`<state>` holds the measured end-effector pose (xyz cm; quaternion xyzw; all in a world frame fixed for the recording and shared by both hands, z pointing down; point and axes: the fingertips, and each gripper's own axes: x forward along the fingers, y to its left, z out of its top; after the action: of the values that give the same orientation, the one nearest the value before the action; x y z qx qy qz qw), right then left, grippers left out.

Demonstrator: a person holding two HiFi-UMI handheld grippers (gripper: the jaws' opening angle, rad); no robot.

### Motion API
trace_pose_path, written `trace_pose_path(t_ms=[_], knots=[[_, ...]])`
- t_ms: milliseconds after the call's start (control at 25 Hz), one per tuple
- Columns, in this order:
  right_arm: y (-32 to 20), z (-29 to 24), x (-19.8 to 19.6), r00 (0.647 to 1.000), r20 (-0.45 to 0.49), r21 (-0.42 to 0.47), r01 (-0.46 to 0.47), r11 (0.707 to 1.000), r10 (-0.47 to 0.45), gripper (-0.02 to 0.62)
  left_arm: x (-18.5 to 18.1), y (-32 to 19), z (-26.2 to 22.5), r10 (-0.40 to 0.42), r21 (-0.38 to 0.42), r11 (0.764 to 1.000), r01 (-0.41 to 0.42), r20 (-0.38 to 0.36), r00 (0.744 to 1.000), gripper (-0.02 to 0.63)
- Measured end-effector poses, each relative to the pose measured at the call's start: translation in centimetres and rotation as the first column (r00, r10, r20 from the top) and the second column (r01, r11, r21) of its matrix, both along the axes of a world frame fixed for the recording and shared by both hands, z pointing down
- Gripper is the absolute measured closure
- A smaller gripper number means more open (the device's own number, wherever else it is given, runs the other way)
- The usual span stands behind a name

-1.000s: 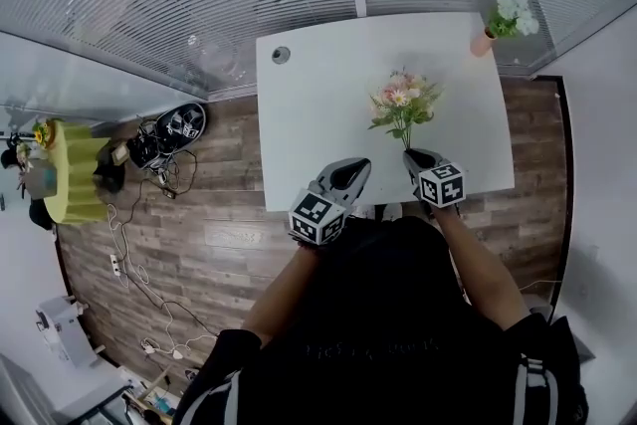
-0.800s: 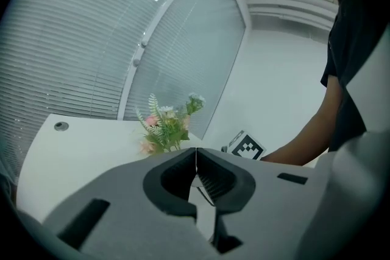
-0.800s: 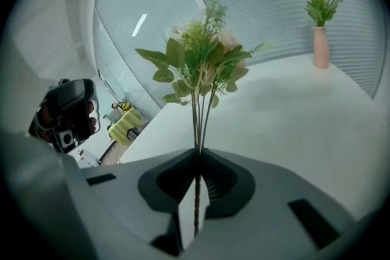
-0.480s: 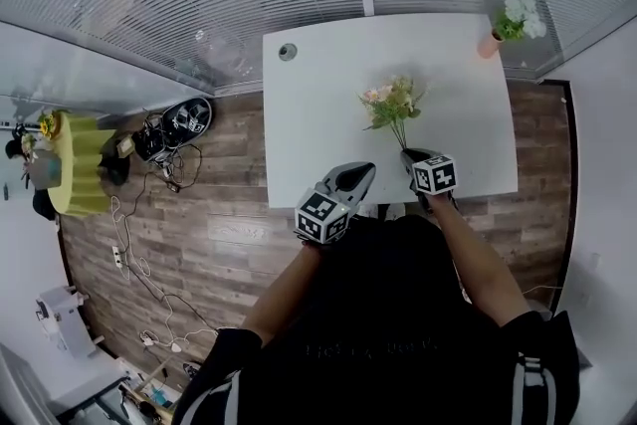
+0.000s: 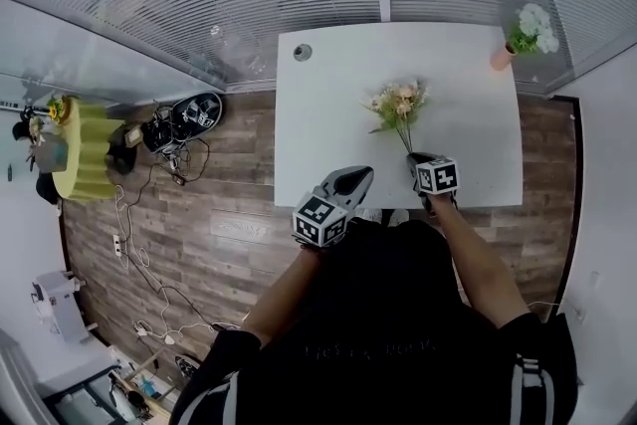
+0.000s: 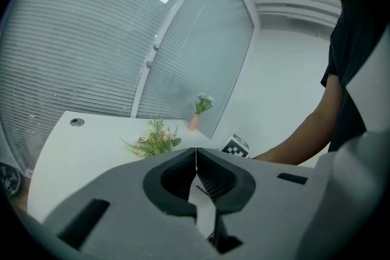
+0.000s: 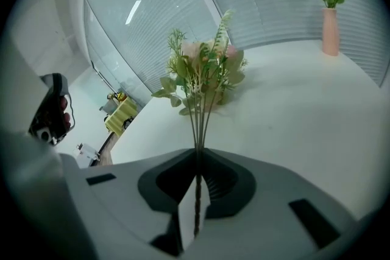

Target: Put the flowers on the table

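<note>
A small bunch of pink and cream flowers with green leaves is held over the white table, stems pointing back toward me. My right gripper is shut on the thin stems, and in the right gripper view the flowers stand up from between the closed jaws. My left gripper hovers at the table's near edge, shut with nothing in it. From the left gripper view the flowers appear just beyond its closed jaws.
A peach vase with white flowers stands at the table's far right corner, also in the right gripper view as the vase. A round cable hole sits at the far left corner. Slatted blinds back the table; cables litter the wooden floor on the left.
The view has shifted slightly; the right gripper and flowers sit a bit farther over the table. The left gripper has barely moved.
</note>
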<state>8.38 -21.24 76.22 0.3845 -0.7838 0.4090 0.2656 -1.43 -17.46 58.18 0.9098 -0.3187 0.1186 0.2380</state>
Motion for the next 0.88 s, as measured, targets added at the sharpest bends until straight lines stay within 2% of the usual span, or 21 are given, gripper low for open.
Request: trace_pose_path(t_ms=[400,880], knots=[[0.0,-0.2,-0.3,0.999,-0.038,0.023,0.036,0.999,-0.035,0.552,-0.1,0.2,0.2,0.004,-0.013,1.000,-0.004,-0.009,1.000,0.588],[0.0,-1.7,0.4,0.998,-0.050,0.081,0.035,0.996,-0.031,0.551,0.3,0.1,0.0,-0.005,-0.004,1.000,0.005,-0.029,1.000,0.588]])
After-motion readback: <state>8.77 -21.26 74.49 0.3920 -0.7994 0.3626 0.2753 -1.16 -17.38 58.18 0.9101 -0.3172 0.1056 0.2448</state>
